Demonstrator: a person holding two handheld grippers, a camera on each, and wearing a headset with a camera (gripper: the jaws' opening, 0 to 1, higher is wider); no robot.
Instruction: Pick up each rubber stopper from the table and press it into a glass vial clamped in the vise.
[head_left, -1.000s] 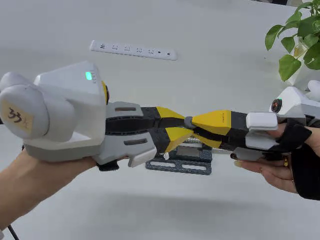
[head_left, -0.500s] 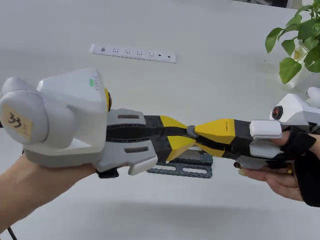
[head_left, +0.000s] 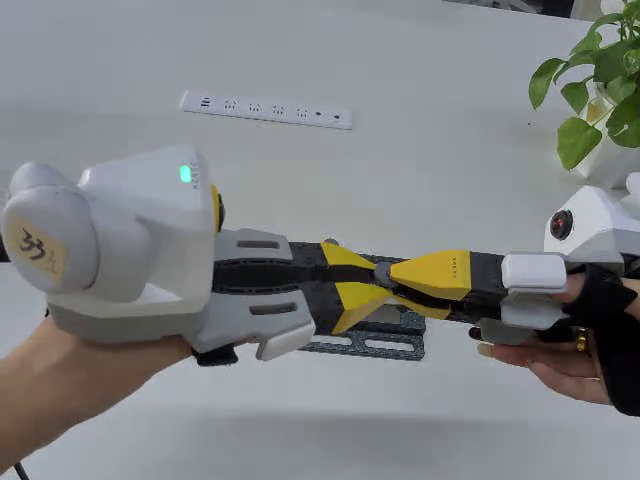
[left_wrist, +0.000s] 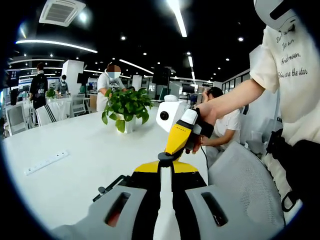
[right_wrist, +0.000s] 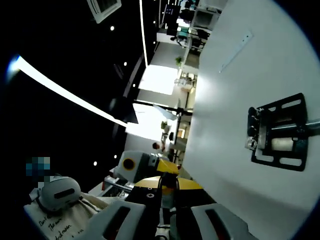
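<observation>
Grey stopper (head_left: 382, 271) in closed tips of left gripper (head_left: 370, 275) and right gripper (head_left: 396, 276), over vise (head_left: 375, 341) edge; white table (head_left: 400, 170) wide around.

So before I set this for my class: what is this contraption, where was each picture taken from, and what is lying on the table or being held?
There is no robot here. A person holds a hand tool with two jaws in each hand: the left gripper and the right gripper. One picture comes from a camera on the person's head, looking down. The two round ones come from cameras riding on each tool, looking along its jaws. On the white table are a vise, a power strip and a potted plant. The two pairs of jaws meet tip to tip above the vise, and both seem shut on one small grey stopper.
</observation>
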